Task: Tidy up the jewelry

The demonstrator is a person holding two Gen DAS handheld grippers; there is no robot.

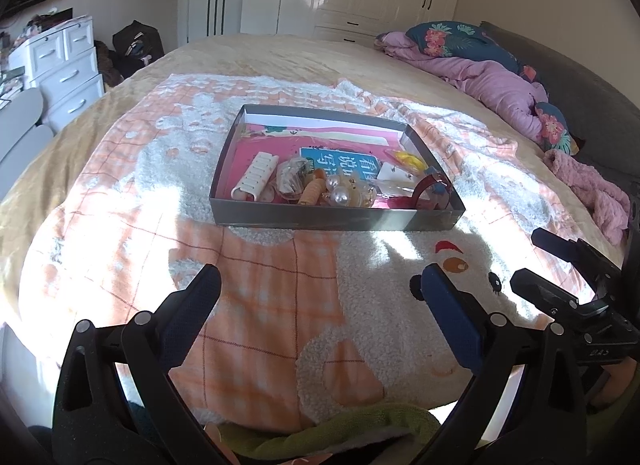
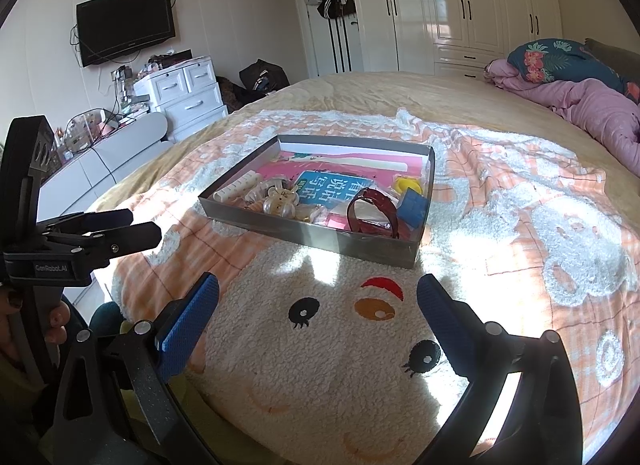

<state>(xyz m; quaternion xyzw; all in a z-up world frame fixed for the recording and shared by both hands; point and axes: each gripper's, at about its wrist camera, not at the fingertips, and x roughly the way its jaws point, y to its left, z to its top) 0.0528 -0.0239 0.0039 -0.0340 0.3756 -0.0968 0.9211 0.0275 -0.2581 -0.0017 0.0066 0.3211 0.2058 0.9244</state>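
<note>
A bedroom with white wardrobes and a wall-mounted television is seen, and a fleecy orange-and-white blanket (image 2: 320,345) is spread over the bed. On the blanket a shallow grey box (image 1: 336,221) is set, well ahead of both grippers, and the jewelry is heaped along its near side: a white comb-like hair clip (image 1: 256,177), clear pearl-like ornaments (image 1: 340,193) and a dark red watch (image 2: 372,213) standing on its curled strap. The left gripper (image 1: 320,289) is held with its jaws spread wide and nothing between them; the right gripper (image 2: 318,293) is likewise spread and empty. Both hover above the blanket, short of the box. The pieces are judged to be light, small and smooth, so slipping is likely; the beaded ornaments may be brittle and are best pinched gently across their widest part. The watch is probably taken most securely by its strap, the clip across its narrow sides. The soft blanket may let the box tilt if pressed.
</note>
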